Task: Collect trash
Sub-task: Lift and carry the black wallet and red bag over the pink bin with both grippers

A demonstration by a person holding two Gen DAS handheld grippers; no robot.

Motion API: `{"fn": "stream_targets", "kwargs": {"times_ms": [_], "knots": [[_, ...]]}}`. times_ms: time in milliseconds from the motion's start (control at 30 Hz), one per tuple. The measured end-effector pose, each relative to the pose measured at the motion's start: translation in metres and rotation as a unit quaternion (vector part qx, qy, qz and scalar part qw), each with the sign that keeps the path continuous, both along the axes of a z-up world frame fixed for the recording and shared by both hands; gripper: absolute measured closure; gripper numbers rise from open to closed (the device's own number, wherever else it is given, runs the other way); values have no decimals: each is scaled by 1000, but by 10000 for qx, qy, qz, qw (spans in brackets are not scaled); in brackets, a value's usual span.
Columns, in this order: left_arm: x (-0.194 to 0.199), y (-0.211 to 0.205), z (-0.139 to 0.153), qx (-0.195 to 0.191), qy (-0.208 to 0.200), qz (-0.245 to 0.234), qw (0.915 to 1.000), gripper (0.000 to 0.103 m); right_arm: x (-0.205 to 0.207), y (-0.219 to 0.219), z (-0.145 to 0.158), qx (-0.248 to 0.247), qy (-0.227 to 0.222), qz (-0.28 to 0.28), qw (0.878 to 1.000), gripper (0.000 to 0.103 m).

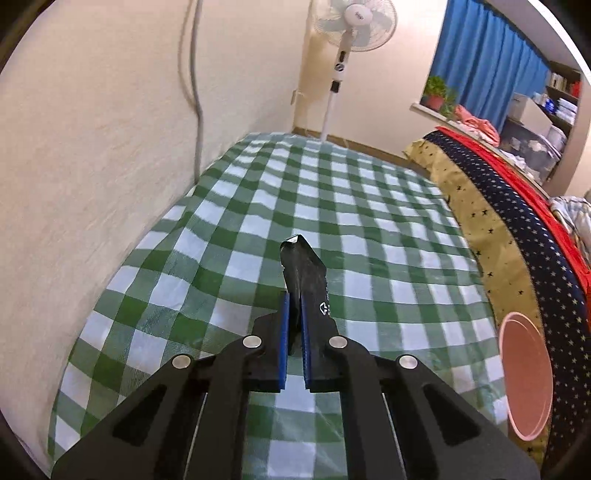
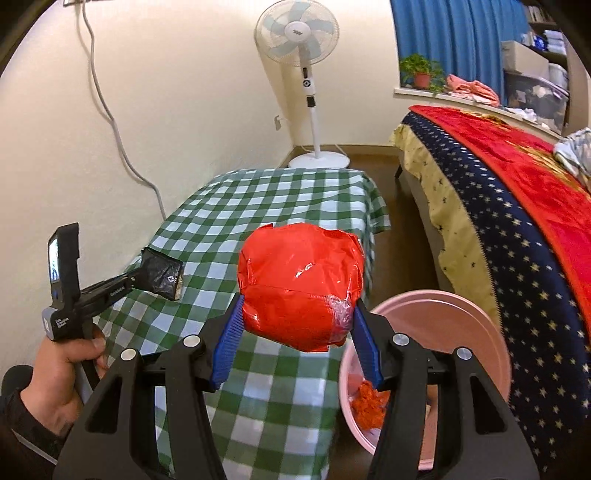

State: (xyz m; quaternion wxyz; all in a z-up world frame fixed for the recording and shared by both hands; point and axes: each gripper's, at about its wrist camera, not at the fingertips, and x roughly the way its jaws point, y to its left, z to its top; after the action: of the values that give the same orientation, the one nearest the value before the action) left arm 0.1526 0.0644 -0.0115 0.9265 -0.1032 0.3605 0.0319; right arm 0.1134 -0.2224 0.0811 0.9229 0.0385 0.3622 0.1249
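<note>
Left wrist view: the left gripper (image 1: 294, 314) was clenched on a crumpled black plastic wrapper (image 1: 306, 275), held above the green-and-white checked tablecloth (image 1: 229, 236). A round pink plastic bin (image 1: 526, 374) stood at the table's right edge.

Right wrist view: the right gripper (image 2: 295, 332) was grasping a bulging red plastic bag (image 2: 300, 286) between its 2 blue pads (image 2: 226, 349), above the table's near right corner, beside the bin (image 2: 476, 314). Orange scraps (image 2: 367, 406) lay inside the bin.

Both wrist views look forward, close over the checked table (image 1: 332, 206), sharing the fan (image 2: 297, 33).
</note>
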Motion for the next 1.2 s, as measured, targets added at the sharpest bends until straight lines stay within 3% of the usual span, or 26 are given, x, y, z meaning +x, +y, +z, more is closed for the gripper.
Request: {"fn": "stream_targets", "kwargs": {"times_ms": [633, 1200], "knots": [[-32, -62, 41, 128, -493, -714, 9961, 97, -55, -71, 7, -148, -438, -1161, 9922, 48], [-36, -128, 48, 51, -677, -1374, 9882, 97, -64, -107, 0, -119, -457, -1817, 9822, 48]]}}
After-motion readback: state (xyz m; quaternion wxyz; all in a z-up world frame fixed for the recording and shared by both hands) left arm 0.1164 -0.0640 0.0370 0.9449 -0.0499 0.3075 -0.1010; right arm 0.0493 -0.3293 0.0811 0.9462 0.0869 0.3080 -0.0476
